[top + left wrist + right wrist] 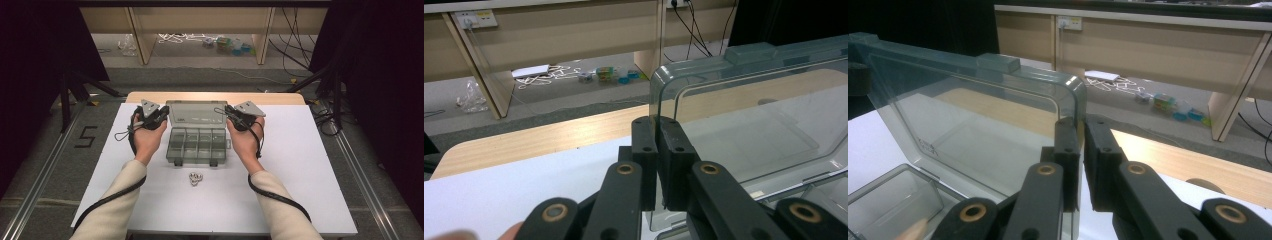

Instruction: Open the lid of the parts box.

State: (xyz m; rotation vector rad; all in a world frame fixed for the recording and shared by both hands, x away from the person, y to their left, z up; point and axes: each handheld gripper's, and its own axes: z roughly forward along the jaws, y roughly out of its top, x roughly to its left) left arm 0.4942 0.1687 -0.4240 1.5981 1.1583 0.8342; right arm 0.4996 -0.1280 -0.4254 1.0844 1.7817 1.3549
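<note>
A clear grey plastic compartment box (197,144) sits in the middle of the white table top, its lid (195,114) standing open toward the far side. My left gripper (161,116) is shut on the lid's left edge (655,100); its jaws pinch the thin plastic (657,165). My right gripper (231,115) is shut on the lid's right edge (1079,100), where the jaws (1082,165) clamp it. The box's compartments (893,200) look empty. A small pile of metal rings (195,178) lies on the table just in front of the box.
The white board (300,165) covers a wooden table (215,97). Beyond it are a floor with cables, small bottles (235,46) and wooden furniture legs (142,40). Dark curtains and stands flank both sides.
</note>
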